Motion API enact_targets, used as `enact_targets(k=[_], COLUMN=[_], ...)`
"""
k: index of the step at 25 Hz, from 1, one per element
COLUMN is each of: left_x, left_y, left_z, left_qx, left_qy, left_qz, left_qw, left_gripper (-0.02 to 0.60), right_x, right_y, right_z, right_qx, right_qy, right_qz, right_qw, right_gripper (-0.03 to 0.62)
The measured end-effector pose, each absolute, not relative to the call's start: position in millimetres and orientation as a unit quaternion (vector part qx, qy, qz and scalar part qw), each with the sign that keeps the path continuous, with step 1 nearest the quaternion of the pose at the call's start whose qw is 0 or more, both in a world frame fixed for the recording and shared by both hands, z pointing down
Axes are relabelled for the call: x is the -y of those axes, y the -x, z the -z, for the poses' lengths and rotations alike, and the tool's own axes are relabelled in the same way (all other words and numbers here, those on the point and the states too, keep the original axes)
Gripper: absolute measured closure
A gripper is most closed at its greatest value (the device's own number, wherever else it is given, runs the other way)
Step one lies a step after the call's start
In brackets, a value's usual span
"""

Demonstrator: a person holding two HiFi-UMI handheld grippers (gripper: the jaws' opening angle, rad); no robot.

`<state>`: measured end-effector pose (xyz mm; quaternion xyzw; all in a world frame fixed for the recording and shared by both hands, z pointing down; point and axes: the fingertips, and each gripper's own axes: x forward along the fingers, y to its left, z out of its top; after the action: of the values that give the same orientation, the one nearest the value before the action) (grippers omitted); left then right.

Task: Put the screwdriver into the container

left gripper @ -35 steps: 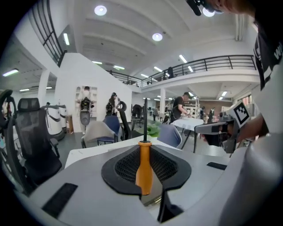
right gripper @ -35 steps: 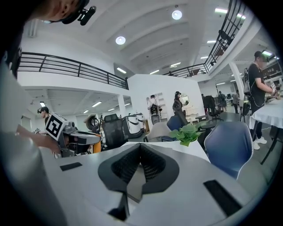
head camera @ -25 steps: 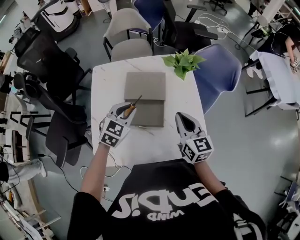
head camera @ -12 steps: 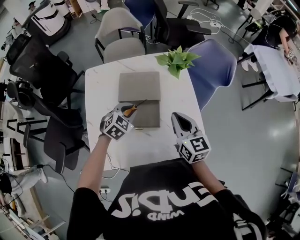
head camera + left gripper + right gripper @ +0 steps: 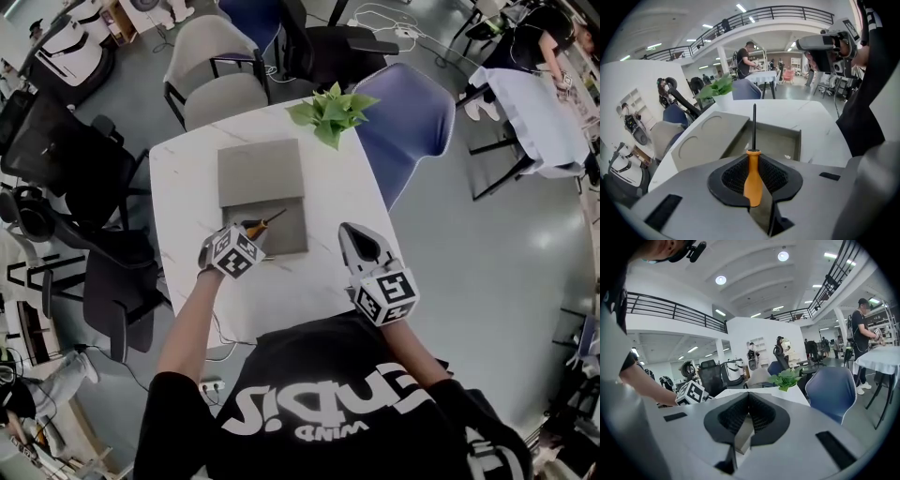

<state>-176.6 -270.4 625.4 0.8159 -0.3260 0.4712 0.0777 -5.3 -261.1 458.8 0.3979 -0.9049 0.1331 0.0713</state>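
- Left gripper point(image 5: 247, 234): held low over the near left part of the table point(image 5: 183, 183), forearm reaching in from the near edge. Its jaws are clamped on the orange handle of the screwdriver point(image 5: 753, 174).
- Screwdriver: one. It is gripped by the handle, and its dark shaft points forward and away from the person, out over the near left part of the container point(image 5: 289, 232). Its height above the container floor cannot be told.
- Right gripper point(image 5: 748, 401): held over the near right part of the table, well apart from the left gripper. Its jaws are pressed together with nothing between them, and they point towards the far edge.
- Container: one shallow grey tray, open at the top, with low walls on all sides. Its floor is bare apart from a small pale speck.
- Lid point(image 5: 261, 172): one, lying flat on the table just beyond the tray and touching its far edge. The left gripper view shows two round recesses in it.
- Plant point(image 5: 330, 106): one, standing at the far right corner of the table, apart from the lid.
- Open room: bare tabletop lies between the two grippers, along the near edge, and to the left of the tray and lid.
- Surroundings: one blue chair point(image 5: 410, 122) stands just beside the right edge of the table, and one grey chair point(image 5: 217, 70) stands at the far edge.
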Motion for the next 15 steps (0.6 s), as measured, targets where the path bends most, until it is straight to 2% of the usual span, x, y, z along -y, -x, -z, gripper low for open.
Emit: enact_targets(k=[15], left_x=[276.4], left_y=[168.5], left_z=[-670.8], left_qx=[0.307], left_qy=[-0.795], left_qz=[-0.51], left_qw=[0.117], left_gripper=[0.505], right_x=[251.5], right_y=[-23.6], right_z=[-462.7], right_qx=[0.887], right_qy=[-0.434], right_qz=[-0.139], right_qw=[0.075], right_gripper=[0.584])
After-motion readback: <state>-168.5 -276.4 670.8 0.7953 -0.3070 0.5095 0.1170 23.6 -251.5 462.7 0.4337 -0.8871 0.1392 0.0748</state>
